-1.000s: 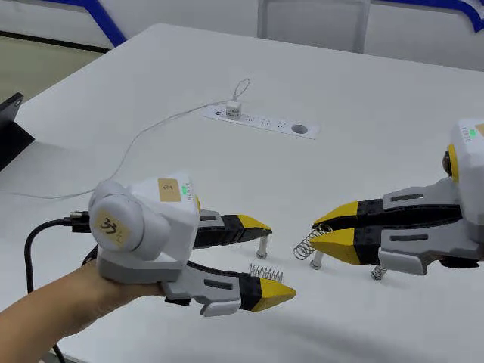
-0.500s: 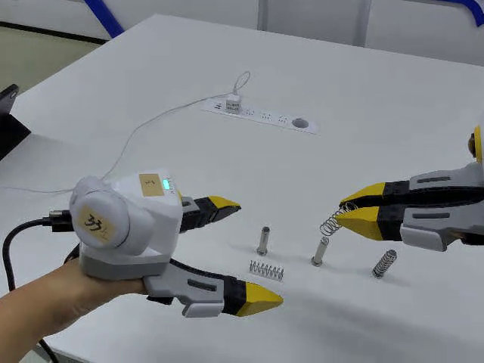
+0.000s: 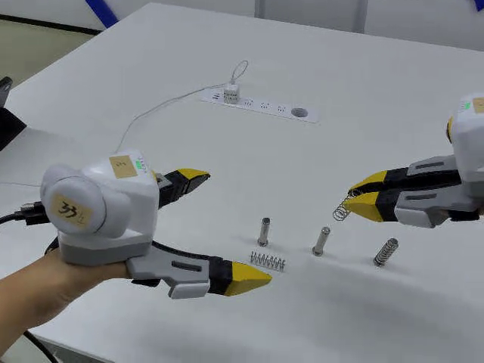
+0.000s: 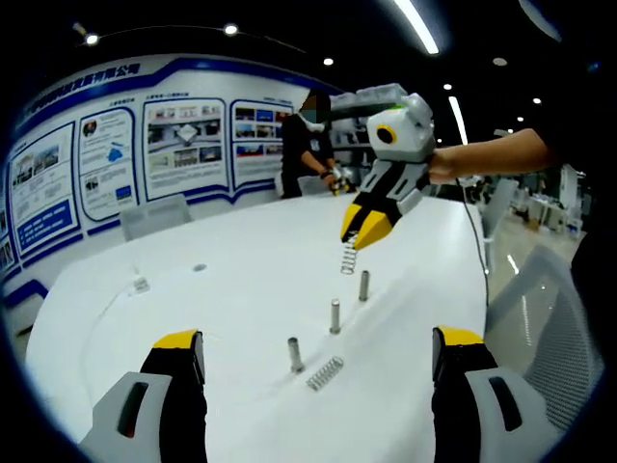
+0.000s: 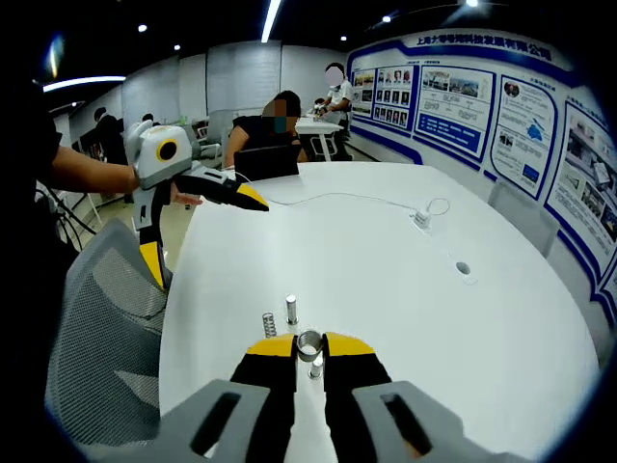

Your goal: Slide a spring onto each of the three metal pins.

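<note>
right gripper, frame right: clamped on held spring, just upper right of middle pin | left gripper, lower left: jaws spread wide | loose spring flat on table, just below left pin | fitted spring on right pin, right of centre

A white power strip with a charger plugged in lies on the white table.
</note>
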`<action>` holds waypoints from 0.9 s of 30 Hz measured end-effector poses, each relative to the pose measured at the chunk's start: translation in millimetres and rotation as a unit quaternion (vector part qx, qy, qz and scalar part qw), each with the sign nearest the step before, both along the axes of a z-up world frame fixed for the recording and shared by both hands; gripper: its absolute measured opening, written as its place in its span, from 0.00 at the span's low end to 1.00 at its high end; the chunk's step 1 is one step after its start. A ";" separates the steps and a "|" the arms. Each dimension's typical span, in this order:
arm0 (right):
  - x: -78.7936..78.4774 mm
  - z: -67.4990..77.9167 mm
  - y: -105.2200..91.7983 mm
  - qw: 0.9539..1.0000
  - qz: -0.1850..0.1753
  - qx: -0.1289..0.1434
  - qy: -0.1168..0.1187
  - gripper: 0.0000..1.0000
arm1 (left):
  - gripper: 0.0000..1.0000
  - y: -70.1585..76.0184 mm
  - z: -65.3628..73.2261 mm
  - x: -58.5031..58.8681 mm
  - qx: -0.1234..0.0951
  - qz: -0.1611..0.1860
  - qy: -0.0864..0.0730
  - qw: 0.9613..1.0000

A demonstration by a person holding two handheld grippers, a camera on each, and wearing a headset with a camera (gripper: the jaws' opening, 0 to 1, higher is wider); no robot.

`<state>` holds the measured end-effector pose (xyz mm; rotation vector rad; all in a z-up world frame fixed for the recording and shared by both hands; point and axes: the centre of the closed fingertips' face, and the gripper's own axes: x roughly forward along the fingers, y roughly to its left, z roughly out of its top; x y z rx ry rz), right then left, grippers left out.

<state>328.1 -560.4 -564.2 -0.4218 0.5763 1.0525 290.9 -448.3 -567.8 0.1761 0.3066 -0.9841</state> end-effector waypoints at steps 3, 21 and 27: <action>4.6 -8.7 0.2 1.000 -0.006 -0.010 0.007 0.10 | 1.00 1.5 -3.0 0.3 0.009 0.001 0.001 1.000; 14.1 -44.2 3.5 0.998 -0.024 -0.050 0.035 0.10 | 1.00 16.1 -17.3 -3.4 0.034 0.006 0.020 0.999; 13.6 -53.9 4.5 0.997 -0.015 -0.069 0.037 0.10 | 1.00 16.8 -18.0 -4.5 0.037 0.005 0.022 0.999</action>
